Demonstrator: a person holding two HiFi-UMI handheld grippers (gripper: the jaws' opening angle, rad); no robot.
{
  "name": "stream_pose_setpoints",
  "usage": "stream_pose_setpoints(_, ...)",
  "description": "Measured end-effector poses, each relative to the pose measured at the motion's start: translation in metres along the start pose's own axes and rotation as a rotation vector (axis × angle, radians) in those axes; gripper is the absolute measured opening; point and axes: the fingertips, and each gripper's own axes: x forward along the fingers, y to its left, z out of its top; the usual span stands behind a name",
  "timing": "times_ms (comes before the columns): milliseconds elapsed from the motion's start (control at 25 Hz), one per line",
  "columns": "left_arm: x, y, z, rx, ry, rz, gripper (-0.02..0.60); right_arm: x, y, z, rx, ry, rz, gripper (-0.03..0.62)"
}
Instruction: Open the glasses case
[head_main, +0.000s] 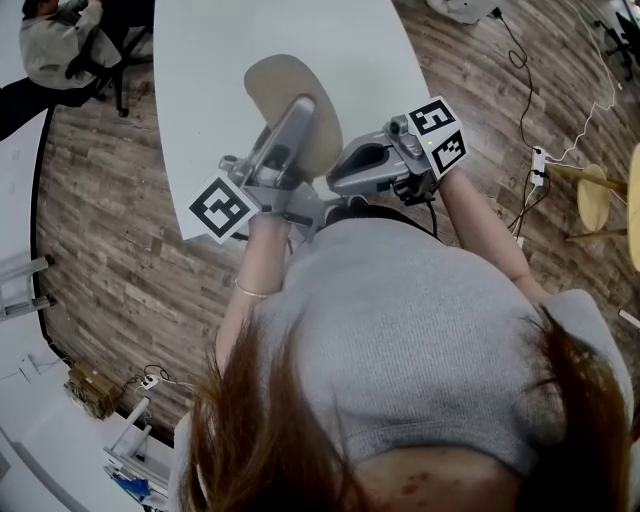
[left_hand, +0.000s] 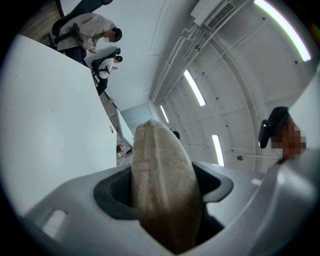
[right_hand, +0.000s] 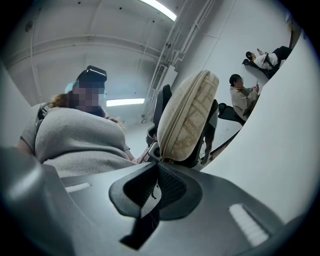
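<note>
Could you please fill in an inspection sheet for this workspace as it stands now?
Surface: white table, bare where visible.
Job's things: beige zipped glasses case, closed, held off the table.
Clutter: nothing seen.
Grippers: left tool clamped across the case; right tool shut, tips at the case's lower end; whether they pinch the zip pull is unclear.
Cables: black cable and a power strip on the floor at right.
Surroundings: wood floor, seated person beyond the table, stool at right.

in the head view the left gripper covers part of the glasses case, and the table runs off the top edge. whether the closed fingers of the right gripper pinch anything is too small to tell.
</note>
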Motion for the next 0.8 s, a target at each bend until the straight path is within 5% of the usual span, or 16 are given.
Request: stream_pose_setpoints(800, 0.012, -0.002, -0.012, -0.009, 0.043, 0.004, 0.331, 0.007, 0.001, -0.002, 0.005, 0.041, -0.003, 0.011)
